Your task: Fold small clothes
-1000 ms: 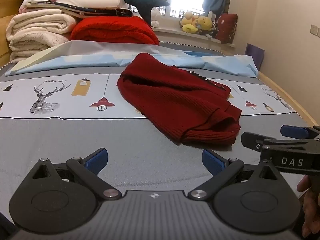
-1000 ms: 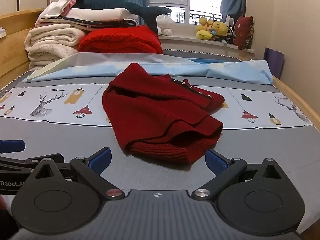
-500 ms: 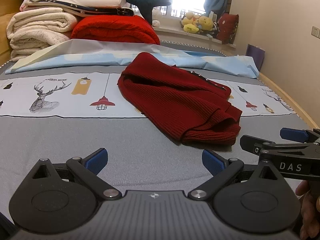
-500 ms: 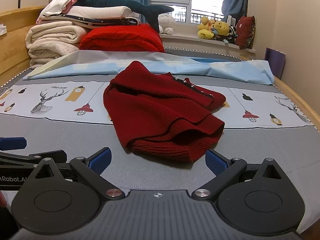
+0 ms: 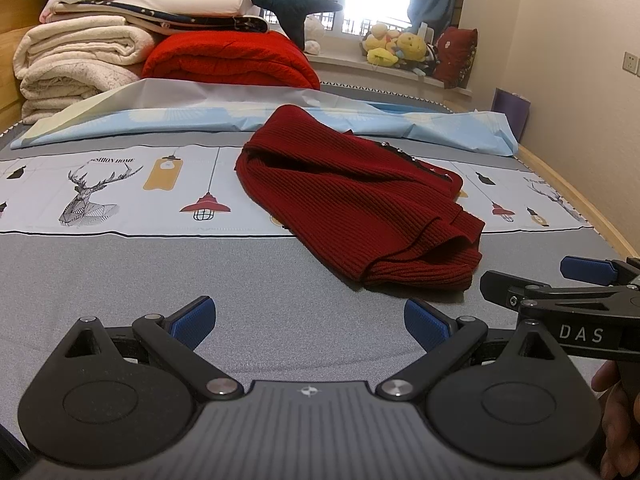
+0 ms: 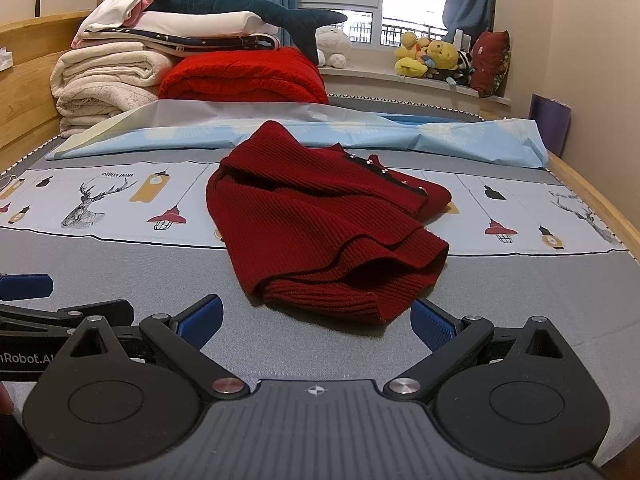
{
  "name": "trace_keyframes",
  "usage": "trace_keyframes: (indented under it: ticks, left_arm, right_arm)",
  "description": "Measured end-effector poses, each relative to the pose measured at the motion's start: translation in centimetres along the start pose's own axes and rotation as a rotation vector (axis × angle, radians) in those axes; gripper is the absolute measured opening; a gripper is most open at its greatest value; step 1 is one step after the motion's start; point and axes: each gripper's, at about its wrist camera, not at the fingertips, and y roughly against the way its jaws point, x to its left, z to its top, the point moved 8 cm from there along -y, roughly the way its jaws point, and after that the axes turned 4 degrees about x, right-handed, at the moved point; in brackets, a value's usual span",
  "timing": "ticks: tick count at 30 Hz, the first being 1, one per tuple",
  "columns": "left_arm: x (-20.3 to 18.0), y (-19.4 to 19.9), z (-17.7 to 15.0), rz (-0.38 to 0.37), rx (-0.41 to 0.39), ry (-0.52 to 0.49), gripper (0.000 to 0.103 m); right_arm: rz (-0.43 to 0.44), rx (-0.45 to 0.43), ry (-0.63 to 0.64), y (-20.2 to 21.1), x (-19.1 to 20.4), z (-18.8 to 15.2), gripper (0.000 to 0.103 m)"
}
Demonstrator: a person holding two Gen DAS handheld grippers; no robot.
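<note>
Your left gripper (image 5: pixel 310 316) and right gripper (image 6: pixel 317 318) both hover with jaws spread wide and hold nothing. Just beyond them the small dark-red ribbed knit sweater (image 6: pixel 320 220) lies rumpled on the grey printed bed sheet (image 6: pixel 120 264), hem nearest you. No neat fold shows yet; the whole job remains, I judge. Farther back sits a stack of folded blankets (image 6: pixel 120 76).

I see a grey bed (image 6: pixel 120 280) with a printed sheet (image 6: pixel 100 200) across it. At eleven o'clock sits a stack of cream blankets (image 6: pixel 104 84), a red quilt (image 6: pixel 244 76) just beside it, and a plush shark (image 6: pixel 240 4) on top. At one o'clock, soft toys (image 6: pixel 428 56) line the windowsill (image 6: pixel 360 74). A purple bag (image 6: pixel 550 124) stands at two o'clock.
</note>
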Motion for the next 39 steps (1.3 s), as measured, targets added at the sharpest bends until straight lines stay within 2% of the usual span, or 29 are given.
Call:
trace_keyframes:
  ticks: [36, 39]
  left_arm:
    - [0.01, 0.01, 0.01, -0.002, -0.007, -0.001, 0.101]
    - [-0.09, 0.34, 0.11, 0.009, -0.048, -0.025, 0.095]
  right_arm:
    - [-0.001, 0.002, 0.000, 0.02, 0.11, 0.05, 0.100]
    - [-0.002, -0.014, -0.006, 0.15, 0.01, 0.22, 0.099]
